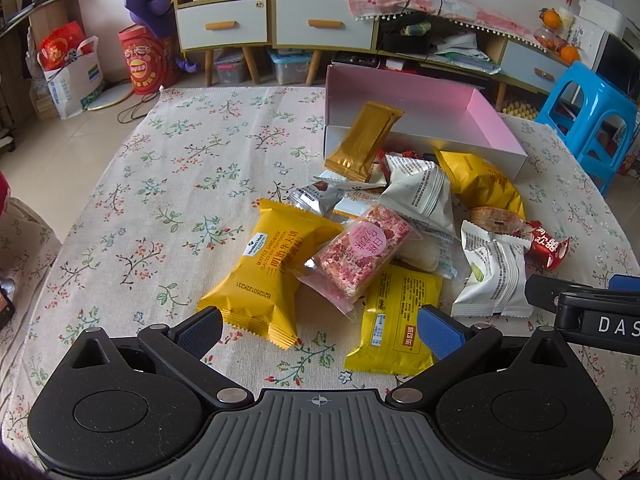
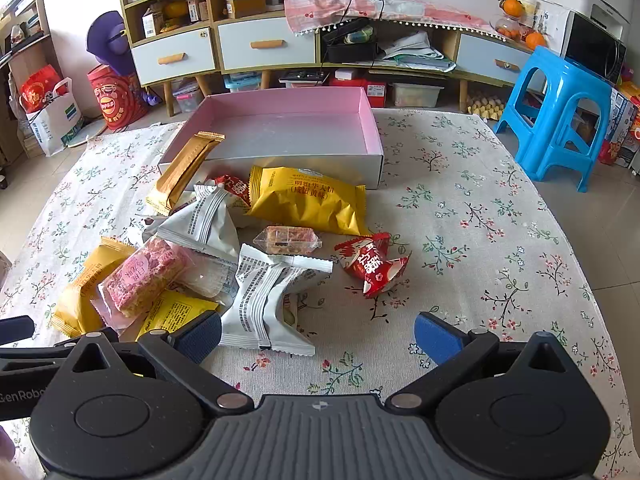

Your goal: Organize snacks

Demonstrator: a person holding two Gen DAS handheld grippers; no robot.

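Your left gripper (image 1: 320, 330) is wide open w/ nothing in it, hovering over the near part of the table (image 1: 168, 184). Its fingers flank two yellow packs: the waffle pack (image 1: 266, 270) by the left pad and a flat yellow pack (image 1: 394, 320) by the right pad. A pink bar (image 1: 360, 252) lies across both.

Your right gripper (image 2: 318, 336) is also spread wide and empty; a white pack (image 2: 272, 300) sits just inside its left finger.

The snack pile is mid-table, in front of the pink box (image 2: 280, 120) near the far edge. A gold bar (image 2: 184, 168) leans on the box's front wall. A red candy (image 2: 372, 262) lies apart to the pile's right.
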